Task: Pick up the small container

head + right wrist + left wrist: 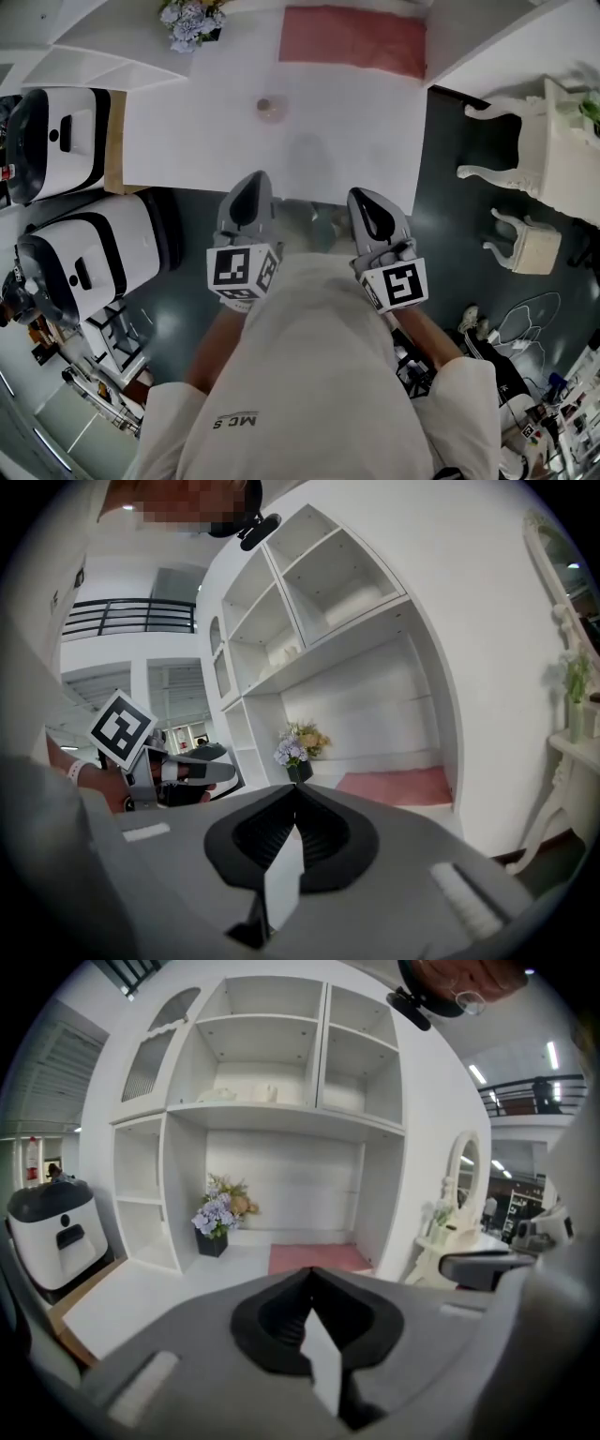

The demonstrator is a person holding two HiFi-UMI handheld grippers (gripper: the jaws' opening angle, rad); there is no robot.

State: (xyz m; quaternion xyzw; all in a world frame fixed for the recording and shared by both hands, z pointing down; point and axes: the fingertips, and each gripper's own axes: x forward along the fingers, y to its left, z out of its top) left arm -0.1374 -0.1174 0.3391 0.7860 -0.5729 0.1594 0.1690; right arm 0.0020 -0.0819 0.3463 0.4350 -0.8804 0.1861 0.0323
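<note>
The small container [271, 109], a low round pinkish pot, stands alone on the white table [206, 141], a little beyond its middle. Both grippers hang close to my body, short of the table's near edge and well apart from the pot. My left gripper [255, 180] is shut with nothing in it, its jaws meeting at one seam [311, 1274]. To its right my right gripper [364, 197] is likewise shut and empty [296, 791]. The pot does not show in either gripper view.
A pink mat [354, 39] and a vase of flowers [192, 21] sit at the table's far side, under a white shelf unit [272, 1101]. Two white-and-black machines [56, 141] [94, 258] stand left. A white dressing table [553, 141] and stool [530, 246] stand right.
</note>
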